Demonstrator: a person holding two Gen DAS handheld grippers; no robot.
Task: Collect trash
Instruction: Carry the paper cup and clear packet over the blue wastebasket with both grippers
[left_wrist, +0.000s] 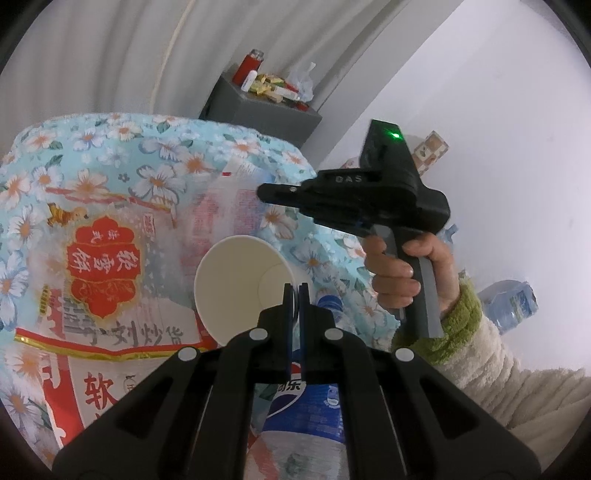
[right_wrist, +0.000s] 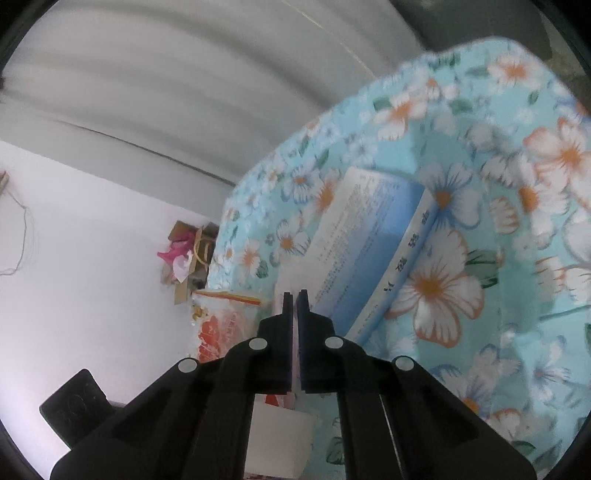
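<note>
My left gripper (left_wrist: 295, 291) is shut on the rim of a white paper cup (left_wrist: 236, 284), held over the open floral blue bag (left_wrist: 122, 162). Inside the bag lie a red-and-white snack wrapper (left_wrist: 103, 280) and a blue Pepsi bottle (left_wrist: 314, 410). My right gripper (left_wrist: 273, 194) shows in the left wrist view, held by a hand above the bag's right edge. In the right wrist view the right gripper (right_wrist: 294, 297) is shut on a thin pale sheet that looks like the bag's edge (right_wrist: 295, 354). A blue-and-white box (right_wrist: 369, 243) lies inside the bag (right_wrist: 517, 258).
A grey cabinet (left_wrist: 258, 107) with a red lighter and small packets stands behind the bag. Plastic water bottles (left_wrist: 513, 302) lie on the white floor at right. A cardboard box with pink scraps (right_wrist: 188, 254) and a red snack wrapper (right_wrist: 221, 321) lie on the floor.
</note>
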